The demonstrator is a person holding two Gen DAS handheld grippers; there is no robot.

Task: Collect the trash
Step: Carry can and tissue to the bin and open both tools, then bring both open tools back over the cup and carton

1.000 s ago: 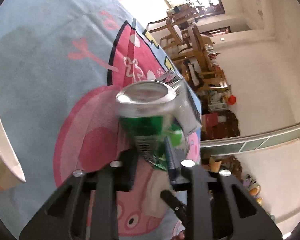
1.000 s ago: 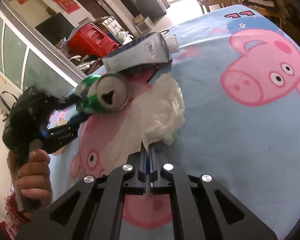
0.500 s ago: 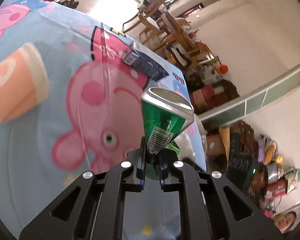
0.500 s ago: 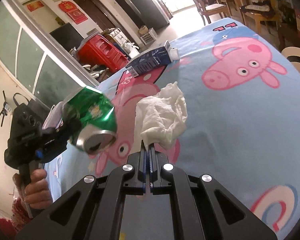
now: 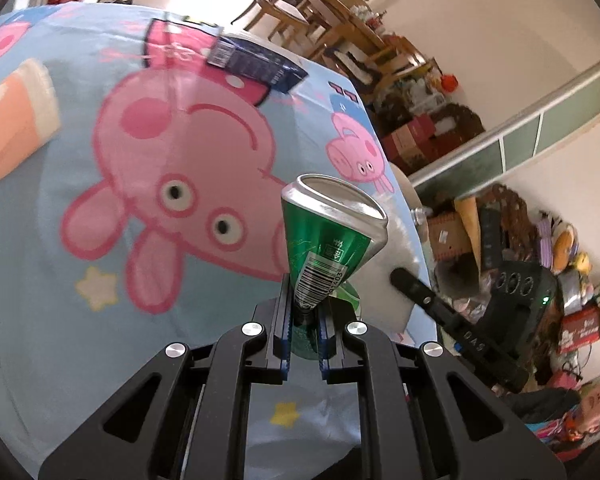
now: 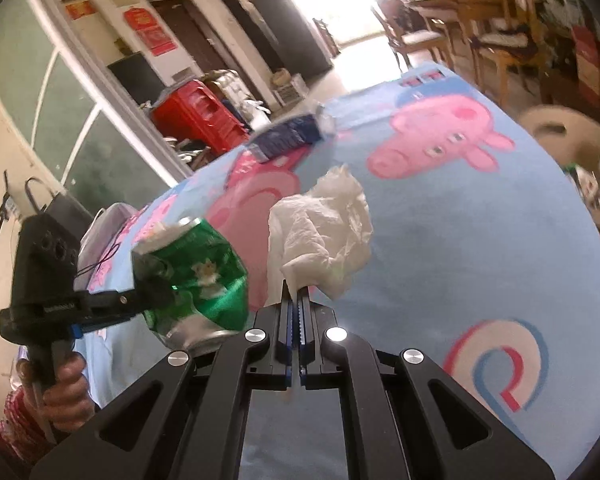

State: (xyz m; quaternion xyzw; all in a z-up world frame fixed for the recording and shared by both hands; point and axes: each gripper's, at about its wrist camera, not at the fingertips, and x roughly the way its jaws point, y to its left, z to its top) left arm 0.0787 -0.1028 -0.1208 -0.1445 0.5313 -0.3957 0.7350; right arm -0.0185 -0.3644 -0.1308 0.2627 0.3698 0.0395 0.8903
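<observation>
Can (image 5: 327, 236) off tabletop (image 5: 40, 280) since a second ago, crushed in left tongs (image 5: 303, 312); tissue (image 6: 324, 236) lifted too, pinched in closed right tongs (image 6: 299, 300). Both need bin next; carton (image 5: 256, 62) remains.

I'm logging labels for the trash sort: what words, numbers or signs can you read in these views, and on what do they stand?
"DAS", seen upside down: on the right gripper, its black arm.
"P", large red letter inside blue rings: on the tablecloth.
Barcode digits and printed characters: on the crushed green can, too small to read.
White print: on the dark blue carton, blurred.
Red wall hangings: blurred.
</observation>
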